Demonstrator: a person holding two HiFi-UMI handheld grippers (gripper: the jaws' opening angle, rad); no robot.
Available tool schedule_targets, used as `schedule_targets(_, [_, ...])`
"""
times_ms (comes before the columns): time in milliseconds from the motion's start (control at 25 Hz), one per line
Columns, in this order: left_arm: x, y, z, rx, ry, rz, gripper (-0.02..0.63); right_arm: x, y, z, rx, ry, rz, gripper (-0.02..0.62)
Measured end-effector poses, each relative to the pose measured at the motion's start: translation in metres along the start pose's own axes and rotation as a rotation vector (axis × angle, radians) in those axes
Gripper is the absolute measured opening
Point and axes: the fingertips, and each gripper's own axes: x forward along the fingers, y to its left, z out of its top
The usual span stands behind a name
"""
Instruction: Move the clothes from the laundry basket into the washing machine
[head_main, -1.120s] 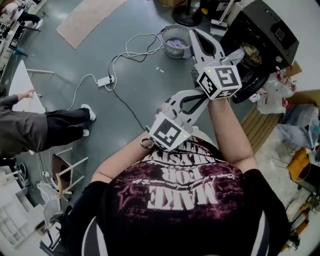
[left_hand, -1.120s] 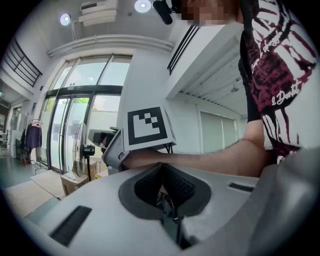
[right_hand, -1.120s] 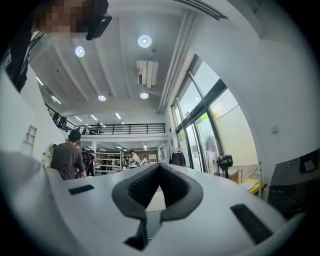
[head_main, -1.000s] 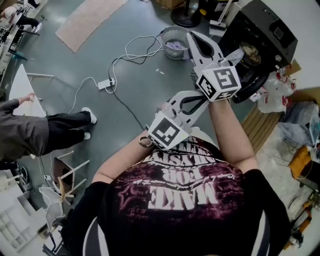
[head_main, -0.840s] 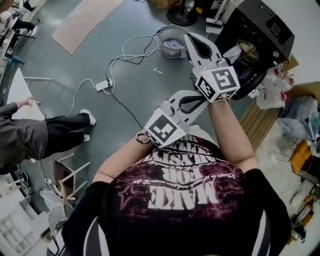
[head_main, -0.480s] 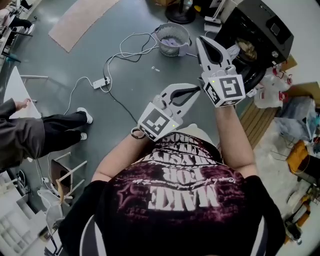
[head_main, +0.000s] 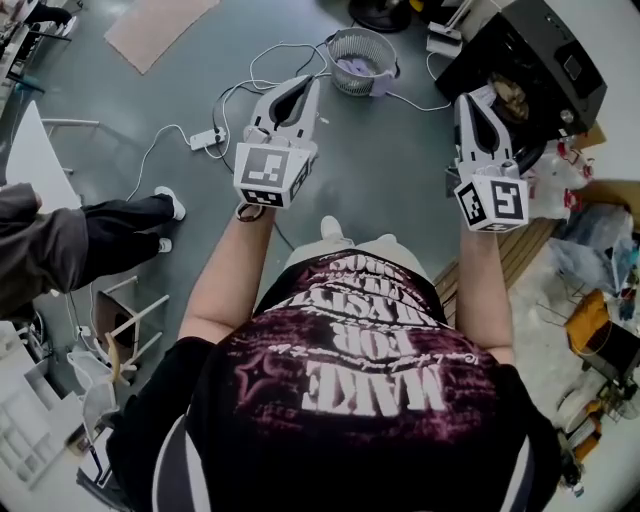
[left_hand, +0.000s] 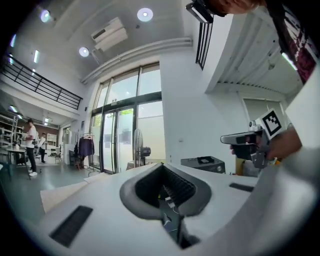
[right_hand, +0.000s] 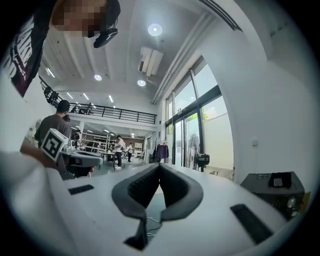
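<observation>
As I judged it, the job was part done. A purple cloth (head_main: 354, 68) lay in the basket (head_main: 385, 48) on the floor, near the top of the head view. At the right, a pale bundle (head_main: 510, 95) sat in the open mouth of the washer (head_main: 540, 45). So at least 1 piece was left to carry over; whether more lay under it could not be told.

Both tongs were empty. The left gripper (head_main: 307, 86) was closed, jaws together with nothing between them. It was held out level over the floor and the white cable (head_main: 275, 52), its tips aimed past the basket's left side and well short of it. The right gripper (head_main: 470, 102) was closed too, with nothing in its pads, held level near the washer's mouth and apart from it.

The 2 arms reached forward and were spread wide, with the basket between the 2 grippers and farther out. Neither gripper touched cloth, basket or washer. A fresh fetch from the basket would call for the jaws to part first.
</observation>
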Motion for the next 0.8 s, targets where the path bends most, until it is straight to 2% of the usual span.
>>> schedule_targets(120, [-0.001, 0.021, 0.002, -0.012, -0.008, 0.040, -0.002, 0.002, 0.007, -0.007, -0.010, 0.018, 0.014, 0.005])
schedule_targets(320, [-0.009, 0.031, -0.001, -0.013, -0.004, 0.042, -0.002, 0.006, 0.029, -0.018, -0.022, 0.043, 0.043, 0.005])
schedule_targets(800, [-0.005, 0.013, -0.028, -0.094, 0.045, 0.018, -0.002, 0.000, 0.029, -0.023, 0.013, 0.076, 0.065, 0.005])
